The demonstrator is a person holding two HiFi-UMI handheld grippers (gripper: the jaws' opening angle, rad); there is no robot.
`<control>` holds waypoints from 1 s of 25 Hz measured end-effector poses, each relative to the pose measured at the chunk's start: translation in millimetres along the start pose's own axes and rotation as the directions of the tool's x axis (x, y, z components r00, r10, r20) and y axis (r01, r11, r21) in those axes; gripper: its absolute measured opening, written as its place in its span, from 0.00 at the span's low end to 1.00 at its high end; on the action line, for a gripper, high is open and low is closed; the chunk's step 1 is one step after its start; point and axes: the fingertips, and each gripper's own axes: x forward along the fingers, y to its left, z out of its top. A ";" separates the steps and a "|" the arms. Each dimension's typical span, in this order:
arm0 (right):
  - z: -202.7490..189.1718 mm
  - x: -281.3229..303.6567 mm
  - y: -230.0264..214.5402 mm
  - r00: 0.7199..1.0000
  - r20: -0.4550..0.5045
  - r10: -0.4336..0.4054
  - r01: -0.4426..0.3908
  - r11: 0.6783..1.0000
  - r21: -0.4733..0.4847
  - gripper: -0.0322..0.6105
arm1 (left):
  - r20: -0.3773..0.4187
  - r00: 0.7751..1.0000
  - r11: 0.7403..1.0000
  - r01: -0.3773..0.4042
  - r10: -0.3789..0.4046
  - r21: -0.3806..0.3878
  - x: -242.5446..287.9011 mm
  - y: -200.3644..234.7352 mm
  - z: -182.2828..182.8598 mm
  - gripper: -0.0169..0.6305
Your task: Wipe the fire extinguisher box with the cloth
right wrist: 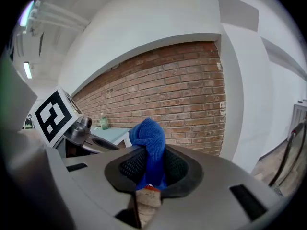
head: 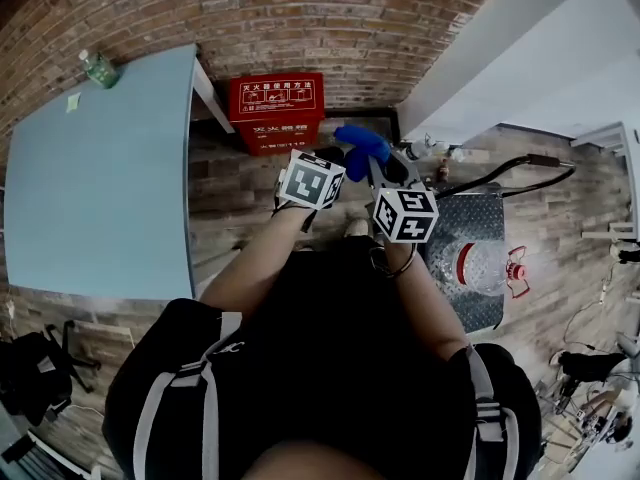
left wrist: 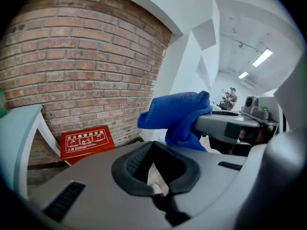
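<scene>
The red fire extinguisher box (head: 275, 111) stands on the floor against the brick wall, beside the table leg; it shows low at the left (left wrist: 86, 142) in the left gripper view. A blue cloth (head: 362, 146) sticks up from my right gripper (head: 385, 170), which is shut on it a little to the right of the box and short of it. In the right gripper view the cloth (right wrist: 148, 143) is pinched between the pads of that gripper (right wrist: 149, 169). My left gripper (left wrist: 156, 163) hangs just left of the cloth (left wrist: 180, 114), narrowly open with nothing in it.
A blue-grey table (head: 100, 178) with a green bottle (head: 98, 68) fills the left. A grey metal plate (head: 470, 213) with a clear jar (head: 480, 263) lies on the floor at the right, with cables behind. A black bag (head: 35, 368) sits at lower left.
</scene>
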 end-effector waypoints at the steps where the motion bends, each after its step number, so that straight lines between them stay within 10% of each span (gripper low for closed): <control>1: -3.9 1.3 -3.2 1.000 -0.007 -0.002 0.002 1.000 0.009 0.18 | -0.014 1.000 1.000 0.003 -0.003 -0.004 4.9 0.3 -3.5 0.04; 11: -26.5 65.3 -76.1 0.999 -0.046 0.015 -0.007 0.986 0.166 0.18 | -0.135 0.991 1.000 0.000 -0.001 -0.008 80.6 24.3 -4.0 0.04; 25: -39.8 232.5 -154.3 0.975 -0.159 0.157 -0.142 0.984 0.104 0.18 | -0.249 0.963 0.992 -0.115 0.100 -0.046 192.8 120.0 52.7 0.04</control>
